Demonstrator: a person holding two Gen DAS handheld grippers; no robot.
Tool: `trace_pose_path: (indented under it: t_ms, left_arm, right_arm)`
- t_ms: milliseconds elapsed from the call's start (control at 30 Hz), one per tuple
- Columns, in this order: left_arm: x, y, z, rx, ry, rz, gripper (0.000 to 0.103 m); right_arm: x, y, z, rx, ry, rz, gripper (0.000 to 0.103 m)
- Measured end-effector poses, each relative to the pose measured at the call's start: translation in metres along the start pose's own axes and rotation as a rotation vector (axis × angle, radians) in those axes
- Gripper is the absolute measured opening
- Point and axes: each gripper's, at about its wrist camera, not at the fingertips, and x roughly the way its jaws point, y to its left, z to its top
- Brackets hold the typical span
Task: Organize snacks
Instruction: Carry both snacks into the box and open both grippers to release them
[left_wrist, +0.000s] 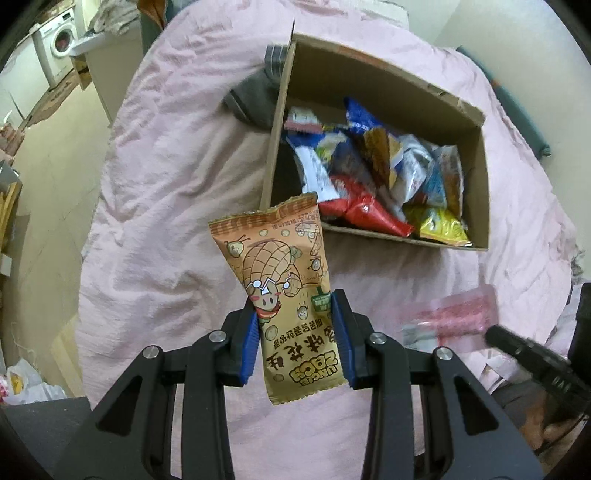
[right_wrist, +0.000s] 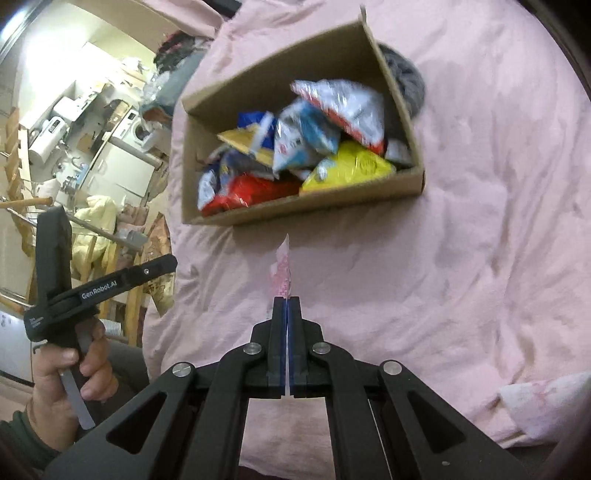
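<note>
My left gripper (left_wrist: 294, 306) is shut on an orange peanut snack packet (left_wrist: 280, 266), held above the pink bedcover in front of the cardboard box (left_wrist: 384, 79). The box (right_wrist: 295, 208) holds several snack bags, among them red (right_wrist: 251, 194) and yellow (right_wrist: 351, 166) ones. My right gripper (right_wrist: 287, 299) is shut on a thin pink packet (right_wrist: 283, 269), seen edge-on, short of the box. That pink packet (left_wrist: 454, 314) shows blurred at the lower right of the left wrist view, with the right gripper's body (left_wrist: 535, 358) behind it.
A pink bedcover (right_wrist: 461, 240) lies under everything. A grey cloth item (left_wrist: 255, 99) sits against the box's far left side. A person's hand (right_wrist: 70, 373) grips the left tool's handle. A cluttered room with a washing machine (left_wrist: 55, 48) lies left of the bed.
</note>
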Motion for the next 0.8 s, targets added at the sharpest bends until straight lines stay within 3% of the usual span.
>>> trace_pose_path:
  t_ms: [200,367,600,800]
  left_arm:
    - [-0.026,-0.006,0.015,0.036,-0.059,-0.001,0.032]
    - [-0.04,-0.017,0.048,0.083,-0.11,0.022,0.032]
    - [-0.043,-0.04,0.09,0.159,-0.137,0.036,0.032]
    - [-0.019,-0.058,0.121,0.209,-0.147,0.057,0.032]
  right_arm:
    - [-0.036,0.01,0.031,-0.018,-0.114,0.025,0.0]
    - [-0.052,0.016,0.067,-0.034,-0.178,0.048,0.0]
    - [-0.043,0.016,0.112,-0.014,-0.221,0.086,0.0]
    - [-0.014,0.004,0.142,0.044,-0.224,0.117,0.0]
